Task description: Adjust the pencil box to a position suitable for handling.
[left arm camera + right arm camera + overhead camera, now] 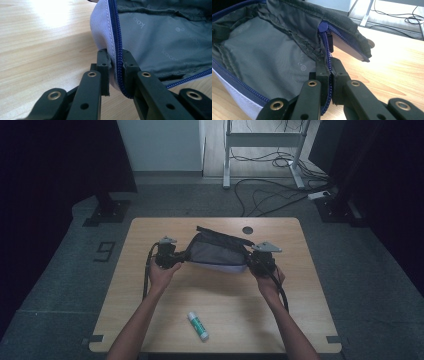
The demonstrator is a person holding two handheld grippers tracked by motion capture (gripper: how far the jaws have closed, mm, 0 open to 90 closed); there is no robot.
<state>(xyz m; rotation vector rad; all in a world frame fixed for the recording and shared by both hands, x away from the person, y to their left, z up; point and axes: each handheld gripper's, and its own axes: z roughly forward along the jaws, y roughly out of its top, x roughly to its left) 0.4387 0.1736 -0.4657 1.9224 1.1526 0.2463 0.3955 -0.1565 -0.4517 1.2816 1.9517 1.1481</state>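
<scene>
A light wooden tabletop (150,285) seen from above, with a person's two bare forearms reaching in from six o'clock. Each hand holds a black two-jaw gripper, and between them, near the middle of the tabletop and a little toward twelve o'clock, sits a soft grey pouch (218,251) held open.

The left gripper (176,257) is at the pouch's nine o'clock end. In the left gripper view, its jaws are pinched on the pouch's edge, one jaw on the pale outer fabric and the other on the inside, with the blue zipper (119,53) running up between them. The grey lining (160,37), printed with small faint lettering, opens out toward three o'clock in that view.

The right gripper (255,261) is at the pouch's three o'clock end. In the right gripper view, its jaws are likewise closed on the rim, the blue zipper teeth caught between them. The pouch's interior spreads toward nine o'clock there, and a dark flap (352,32) of the upper edge hangs over toward two o'clock.

A glue stick (198,326) with a white body and green label lies flat on the tabletop near six o'clock, well apart from the pouch and between the two forearms. A small round hole (247,230) marks the tabletop near twelve o'clock, just beyond the pouch.

Past the tabletop, at twelve o'clock, is a grey floor (200,200) with loose cables (270,195) and the white legs of a frame (227,155).
</scene>
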